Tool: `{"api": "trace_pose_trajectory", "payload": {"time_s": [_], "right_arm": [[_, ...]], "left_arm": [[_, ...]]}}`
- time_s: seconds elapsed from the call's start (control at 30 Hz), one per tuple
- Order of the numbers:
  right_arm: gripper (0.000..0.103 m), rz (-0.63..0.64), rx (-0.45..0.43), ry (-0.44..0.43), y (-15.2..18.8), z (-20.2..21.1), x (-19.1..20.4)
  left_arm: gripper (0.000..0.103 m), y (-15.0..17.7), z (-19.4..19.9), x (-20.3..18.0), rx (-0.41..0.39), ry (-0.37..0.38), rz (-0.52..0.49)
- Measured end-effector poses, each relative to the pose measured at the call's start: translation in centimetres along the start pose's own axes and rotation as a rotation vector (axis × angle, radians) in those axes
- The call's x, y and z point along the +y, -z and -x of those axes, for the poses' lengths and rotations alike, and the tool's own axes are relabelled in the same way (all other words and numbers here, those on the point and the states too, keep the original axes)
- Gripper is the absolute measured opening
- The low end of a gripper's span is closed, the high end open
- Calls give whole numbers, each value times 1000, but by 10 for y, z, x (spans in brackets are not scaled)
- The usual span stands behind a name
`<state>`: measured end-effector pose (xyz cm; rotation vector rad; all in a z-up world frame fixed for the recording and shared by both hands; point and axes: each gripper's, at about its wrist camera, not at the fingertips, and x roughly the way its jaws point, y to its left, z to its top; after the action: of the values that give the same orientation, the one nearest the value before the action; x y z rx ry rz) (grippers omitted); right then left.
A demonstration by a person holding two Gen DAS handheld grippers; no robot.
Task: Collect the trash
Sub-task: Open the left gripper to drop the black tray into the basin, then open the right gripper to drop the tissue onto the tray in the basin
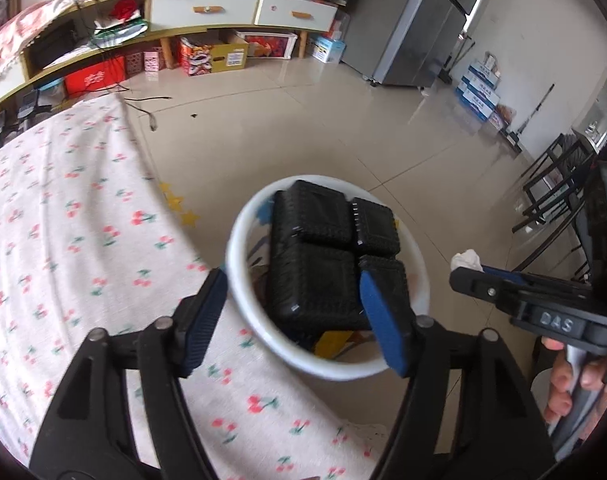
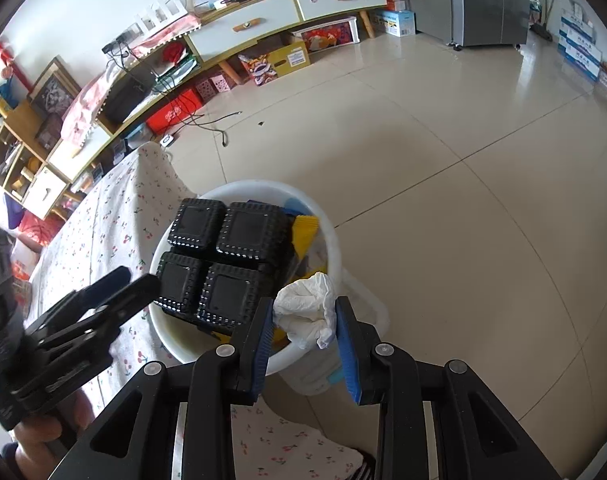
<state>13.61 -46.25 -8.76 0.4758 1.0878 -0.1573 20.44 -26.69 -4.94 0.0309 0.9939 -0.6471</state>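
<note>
Nearest, the right gripper (image 2: 304,326) has its blue-padded jaws closed narrowly on a crumpled white paper tissue (image 2: 307,312), pads pressing both flanks of the wad. Just beyond and below it stands the round white plastic bin (image 2: 335,236), set on the floor against the edge of the cherry-print tablecloth (image 2: 115,216); the tissue hangs over the bin's near right rim, so the drop lies forward and down from these jaws, and the right hand is plainly the nearer to that gap. Inside the bin, a black ribbed plastic four-compartment tray (image 2: 223,260) lies bottom-up and fills the left and centre, leaving open space only at the right, where yellow scraps show. To the left, the left gripper (image 1: 293,312) stands wide above the tray, pads clear of it, holding nothing. Farther off, beige floor tiles (image 2: 463,140) run to a long low cabinet (image 2: 263,16).
</note>
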Motion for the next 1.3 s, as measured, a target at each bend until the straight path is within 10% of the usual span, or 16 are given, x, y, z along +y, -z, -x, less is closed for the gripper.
{"api": "trace_pose_trajectory", "payload": {"time_s": [0.63,1.3], "right_arm": [[39,35,52,-72,-26,-40,77],[58,-5,31,-56,-19,-27,60]], "left_arm": [[82,41,58,77,11,-150,62],[85,56,67,98,18,-171,108]]}}
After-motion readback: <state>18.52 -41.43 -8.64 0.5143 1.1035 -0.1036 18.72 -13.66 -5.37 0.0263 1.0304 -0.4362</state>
